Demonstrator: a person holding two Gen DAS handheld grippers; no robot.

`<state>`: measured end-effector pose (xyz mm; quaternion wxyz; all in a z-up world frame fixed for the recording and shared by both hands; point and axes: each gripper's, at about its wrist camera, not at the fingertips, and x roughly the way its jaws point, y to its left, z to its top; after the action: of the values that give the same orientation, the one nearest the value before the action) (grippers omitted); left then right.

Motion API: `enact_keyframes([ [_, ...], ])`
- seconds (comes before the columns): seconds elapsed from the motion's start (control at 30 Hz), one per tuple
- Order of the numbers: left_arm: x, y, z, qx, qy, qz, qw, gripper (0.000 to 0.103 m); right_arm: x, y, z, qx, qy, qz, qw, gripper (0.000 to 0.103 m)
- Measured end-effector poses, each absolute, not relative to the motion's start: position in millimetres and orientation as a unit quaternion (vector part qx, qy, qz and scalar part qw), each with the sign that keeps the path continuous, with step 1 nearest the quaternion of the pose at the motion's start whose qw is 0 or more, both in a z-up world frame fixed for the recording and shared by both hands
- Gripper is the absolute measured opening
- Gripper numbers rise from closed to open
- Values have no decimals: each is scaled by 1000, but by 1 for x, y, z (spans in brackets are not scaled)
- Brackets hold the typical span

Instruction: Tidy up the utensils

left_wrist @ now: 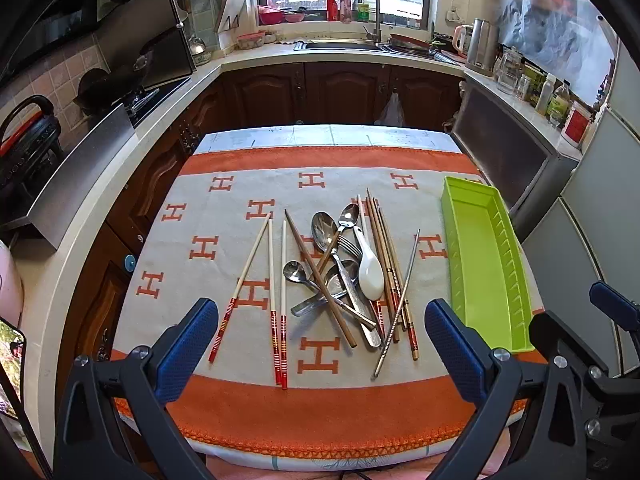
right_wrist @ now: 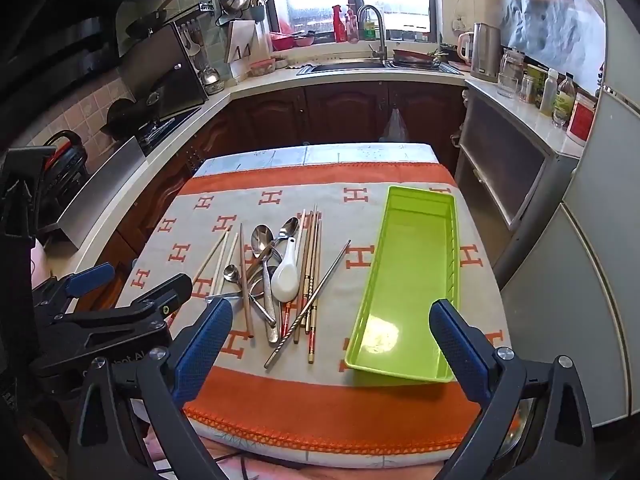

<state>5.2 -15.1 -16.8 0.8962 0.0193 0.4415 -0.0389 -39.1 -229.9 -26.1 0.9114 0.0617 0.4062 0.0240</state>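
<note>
We hold both tools above the near edge of the counter point(left_wrist: 248, 408), which is draped in a grey cloth with orange letter-H marks and orange bands point(left_wrist: 224, 248). Our left tool point(left_wrist: 320, 354) has its blue-padded fingers spread wide apart with nothing between them, hanging over the pile of utensils. Our right tool point(right_wrist: 330, 354) is equally wide apart and empty, its right finger sitting over the near end of the long lime-green plastic tray point(right_wrist: 404, 280). That tray lies empty along the right side of the cloth, with a row of slots down its right wall. To its left lies the jumble of utensils: a white ceramic soup spoon point(left_wrist: 370, 272) rests bowl toward us on a bundle of brown wooden chopsticks point(left_wrist: 386, 264), with a slim twisted metal chopstick point(left_wrist: 400, 296) slanting across just beside the tray. Several steel spoons point(left_wrist: 326, 226) and a steel fork point(left_wrist: 348, 246) overlap in the middle, crossed by a dark wooden chopstick point(left_wrist: 320, 280). Further left, apart from the heap, three pale chopsticks with red patterned ends point(left_wrist: 276, 300) lie nearly parallel on the cloth. In the right wrist view our left tool appears at the left edge, over the cloth's near-left part.
</note>
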Motion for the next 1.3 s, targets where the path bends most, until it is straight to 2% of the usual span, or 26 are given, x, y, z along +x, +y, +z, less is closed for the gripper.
enact_keyframes([
  [1.3, 6, -17, -21, 27, 452, -29, 891, 102, -32, -231, -40, 72, 419, 21, 905, 100],
])
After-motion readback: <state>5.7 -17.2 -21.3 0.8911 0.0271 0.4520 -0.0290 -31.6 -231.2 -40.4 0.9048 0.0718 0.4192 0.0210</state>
